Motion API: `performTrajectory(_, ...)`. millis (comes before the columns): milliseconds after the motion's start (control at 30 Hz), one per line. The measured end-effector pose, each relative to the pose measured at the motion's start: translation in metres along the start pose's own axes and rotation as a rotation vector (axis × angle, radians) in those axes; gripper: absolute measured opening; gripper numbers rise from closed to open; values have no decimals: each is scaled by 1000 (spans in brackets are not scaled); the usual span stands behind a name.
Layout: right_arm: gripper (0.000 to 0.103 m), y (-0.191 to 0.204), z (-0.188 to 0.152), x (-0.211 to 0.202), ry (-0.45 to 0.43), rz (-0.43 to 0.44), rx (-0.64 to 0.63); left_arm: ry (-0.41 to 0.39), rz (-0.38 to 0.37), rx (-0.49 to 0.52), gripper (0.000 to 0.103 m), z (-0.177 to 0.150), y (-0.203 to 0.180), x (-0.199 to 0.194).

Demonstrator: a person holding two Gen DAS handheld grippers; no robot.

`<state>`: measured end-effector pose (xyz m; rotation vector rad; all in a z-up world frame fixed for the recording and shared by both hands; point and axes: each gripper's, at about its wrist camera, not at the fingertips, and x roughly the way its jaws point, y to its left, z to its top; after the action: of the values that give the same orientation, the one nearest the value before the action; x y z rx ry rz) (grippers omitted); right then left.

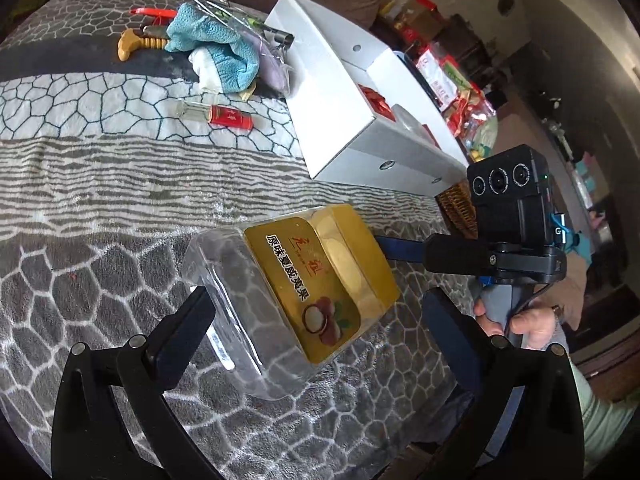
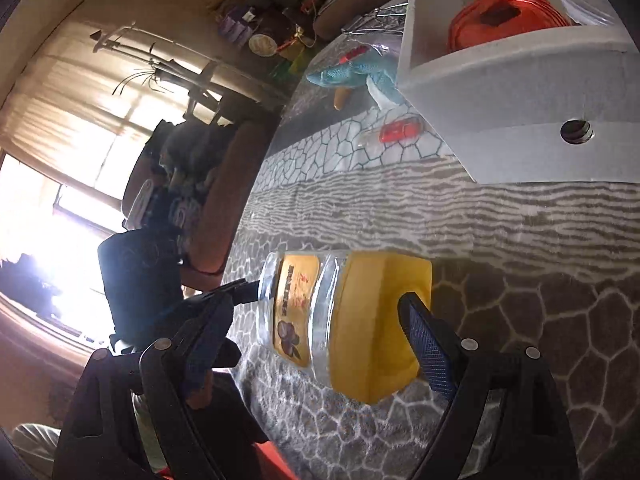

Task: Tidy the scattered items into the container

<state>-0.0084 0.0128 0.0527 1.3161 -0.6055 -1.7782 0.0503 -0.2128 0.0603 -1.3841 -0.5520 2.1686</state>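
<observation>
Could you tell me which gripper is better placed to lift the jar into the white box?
Probably the right gripper: open, it flanks the jar, and the white box sits just beyond, to its right.

Clear plastic jar with gold lid and gold label (image 1: 296, 300) lay on its side on grey patterned blanket (image 1: 100, 200), between wide-spread fingers of left gripper (image 1: 320, 328). Right gripper (image 1: 404, 248) reached toward lid end. White cardboard box (image 1: 340, 92) stood beyond; blue towel (image 1: 216, 48) near it.
</observation>
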Motion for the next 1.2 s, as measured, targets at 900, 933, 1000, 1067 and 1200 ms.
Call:
performTrajectory(900,91,-6,-13,19,87,-167,-94,79,228,250,103,-30,-7,44)
performTrajectory(933,91,-7,-10,18,77,-167,-88,75,220,247,103,-29,-6,43)
performTrajectory(1000,93,-3,-4,15,60,-178,-131,73,201,246,103,-29,-4,42)
performTrajectory(1067,94,12,-5,9,50,-182,-291,77,180,248,103,-29,-2,40)
performTrajectory(1200,95,35,-29,-11,-24,-225,-671,116,137,280,103,-29,-1,36)
